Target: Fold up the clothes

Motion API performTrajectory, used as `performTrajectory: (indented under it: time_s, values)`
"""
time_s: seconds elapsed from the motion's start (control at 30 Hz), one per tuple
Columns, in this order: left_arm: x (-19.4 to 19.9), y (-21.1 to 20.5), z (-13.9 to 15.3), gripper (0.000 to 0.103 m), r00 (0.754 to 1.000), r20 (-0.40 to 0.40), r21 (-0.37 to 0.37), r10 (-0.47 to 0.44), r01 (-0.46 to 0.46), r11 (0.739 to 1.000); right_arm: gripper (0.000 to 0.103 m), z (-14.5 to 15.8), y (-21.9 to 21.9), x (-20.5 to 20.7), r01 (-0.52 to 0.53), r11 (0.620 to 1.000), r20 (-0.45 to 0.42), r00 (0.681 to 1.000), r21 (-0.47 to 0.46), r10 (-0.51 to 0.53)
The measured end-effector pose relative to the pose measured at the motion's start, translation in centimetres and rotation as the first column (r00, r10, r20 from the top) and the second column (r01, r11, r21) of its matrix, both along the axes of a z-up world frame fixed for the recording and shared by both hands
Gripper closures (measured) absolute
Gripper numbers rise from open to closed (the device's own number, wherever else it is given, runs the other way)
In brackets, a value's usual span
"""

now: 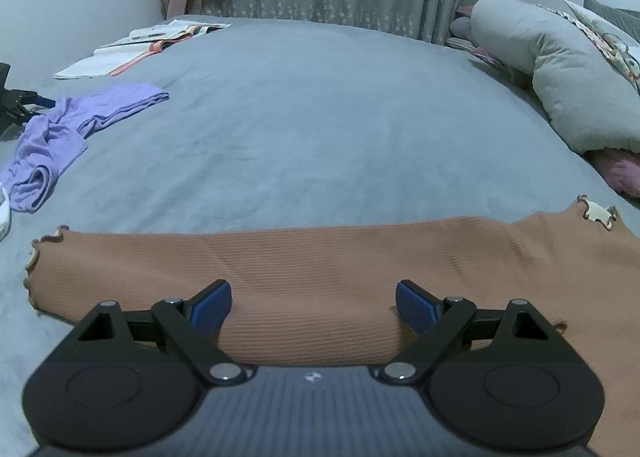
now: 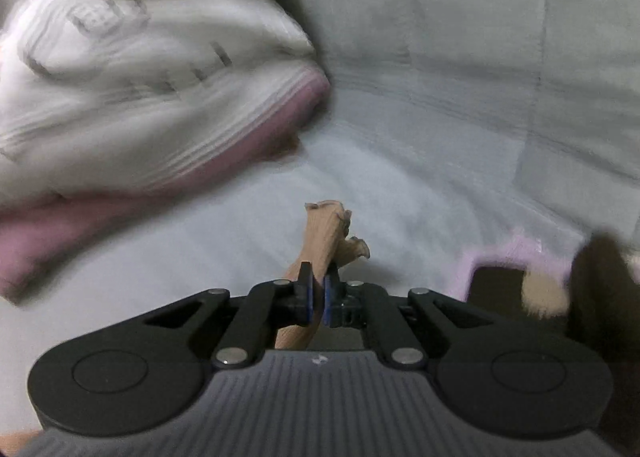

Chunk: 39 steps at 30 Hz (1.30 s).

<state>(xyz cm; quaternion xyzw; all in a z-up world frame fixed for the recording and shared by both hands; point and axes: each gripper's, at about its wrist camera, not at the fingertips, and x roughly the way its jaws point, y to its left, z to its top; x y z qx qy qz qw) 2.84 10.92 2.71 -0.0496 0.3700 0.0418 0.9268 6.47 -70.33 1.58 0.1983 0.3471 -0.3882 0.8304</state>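
Note:
A tan ribbed garment (image 1: 320, 257) with frilled cuffs lies stretched across the grey bed (image 1: 320, 117) in the left wrist view. My left gripper (image 1: 314, 307) is open, its blue pads (image 1: 210, 303) spread over the cloth just above it. In the blurred right wrist view, my right gripper (image 2: 317, 297) is shut on a bunched frilled edge of the tan garment (image 2: 324, 233), lifted above the bed sheet (image 2: 400, 197).
A crumpled lilac garment (image 1: 68, 133) lies at the bed's left. Papers (image 1: 132, 45) lie at the far left corner. A grey pillow (image 1: 560, 69) sits at the right. A white and pink duvet (image 2: 140, 97) rises at the left of the right wrist view.

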Motion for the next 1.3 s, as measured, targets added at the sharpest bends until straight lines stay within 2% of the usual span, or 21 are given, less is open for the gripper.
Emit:
performTrajectory:
  time_s: [0.17,0.23,0.33,0.4,0.47,0.5,0.53,0.6,0.67,0.7,0.8,0.83,0.9,0.93,1.0,1.1,1.13,1.2,1.23,1.27,1.3]
  values:
    - [0.0,0.3,0.1,0.013,1.000,-0.001,-0.018,0.013,-0.013,1.000,0.093,1.3,1.1,-0.8,0.018,0.995,-0.016,1.000,-0.101,-0.020]
    - [0.0,0.2,0.2,0.013,1.000,-0.001,-0.018,0.010,-0.010,1.000,0.093,2.2,1.2,-1.8,0.013,0.992,0.020,1.000,-0.125,-0.011]
    - [-0.1,-0.1,0.3,0.013,1.000,0.000,-0.016,-0.002,0.002,1.000,0.093,2.7,1.2,-2.0,-0.032,0.990,-0.028,0.999,-0.136,0.028]
    - [-0.2,-0.1,0.4,0.013,1.000,0.003,-0.013,-0.006,0.006,1.000,0.085,3.4,2.2,-1.7,-0.056,0.981,-0.062,0.997,-0.188,0.046]
    - [-0.2,0.0,0.4,0.013,1.000,0.006,-0.016,-0.005,0.005,1.000,0.065,4.6,4.3,-1.3,-0.073,0.949,-0.059,0.997,-0.305,0.058]
    - [-0.2,0.0,0.4,0.013,1.000,0.006,-0.018,-0.005,0.005,1.000,0.060,5.1,5.6,-0.9,-0.107,0.927,-0.043,0.994,-0.361,0.098]
    - [-0.1,0.1,0.3,0.013,1.000,0.004,-0.020,-0.004,0.004,1.000,0.050,5.3,6.4,-0.8,-0.141,0.915,-0.034,0.990,-0.377,0.139]
    - [-0.1,0.0,0.2,0.013,1.000,0.000,-0.021,-0.003,0.003,1.000,0.046,5.8,10.1,0.3,-0.390,0.837,-0.058,0.915,-0.383,0.400]
    - [-0.1,-0.1,0.3,0.013,1.000,0.001,-0.020,-0.008,0.008,1.000,0.046,5.5,12.7,1.4,-0.534,0.781,-0.084,0.838,-0.324,0.539]
    - [-0.1,-0.1,0.4,0.013,1.000,0.002,-0.020,-0.009,0.009,1.000,0.047,4.9,13.5,1.9,-0.565,0.779,-0.079,0.820,-0.272,0.567]
    - [-0.1,0.0,0.6,0.013,1.000,0.009,-0.018,-0.019,0.019,1.000,0.047,1.2,12.6,3.0,-0.515,0.853,-0.117,0.855,-0.086,0.504]
    - [-0.1,0.1,0.7,0.013,1.000,0.011,-0.018,-0.019,0.019,1.000,0.045,-0.3,11.8,2.7,-0.487,0.871,-0.136,0.869,-0.062,0.476]
    - [0.0,0.4,0.6,0.013,1.000,0.014,-0.020,-0.016,0.016,1.000,0.038,-1.7,9.9,0.9,-0.475,0.879,-0.017,0.880,-0.040,0.474]
    - [0.0,0.5,0.6,0.013,1.000,0.011,-0.022,-0.011,0.012,1.000,0.036,-1.8,9.5,0.6,-0.474,0.880,-0.001,0.880,-0.037,0.474]
    - [0.1,0.6,0.5,0.013,1.000,0.006,-0.027,-0.005,0.005,1.000,0.036,-0.7,9.8,0.3,-0.450,0.889,-0.032,0.893,-0.079,0.449]
    - [0.0,0.5,0.8,0.013,1.000,0.018,-0.033,-0.009,0.009,0.999,0.036,1.2,11.3,-0.9,-0.399,0.896,0.071,0.905,-0.197,0.419]
    - [-0.1,0.3,0.9,0.013,1.000,0.026,-0.031,-0.015,0.016,0.999,0.036,0.9,11.4,-1.0,-0.405,0.898,0.066,0.905,-0.170,0.421]
    - [-0.1,0.0,0.9,0.013,0.999,0.026,-0.022,-0.027,0.028,0.999,0.032,-1.9,11.7,0.3,-0.459,0.880,-0.081,0.888,-0.119,0.453]
    - [-0.1,-0.2,0.8,0.013,0.999,0.019,-0.016,-0.032,0.032,0.999,0.024,-2.4,11.9,0.3,-0.455,0.879,-0.082,0.890,-0.145,0.448]
    - [-0.1,-0.1,0.7,0.013,0.999,0.014,-0.015,-0.032,0.033,0.999,0.024,-2.9,12.0,0.3,-0.450,0.877,-0.083,0.893,-0.170,0.442]
    - [-0.1,-0.1,0.7,0.013,0.999,0.013,-0.016,-0.029,0.029,0.999,0.025,-2.3,12.0,0.2,-0.424,0.892,-0.064,0.906,-0.156,0.419]
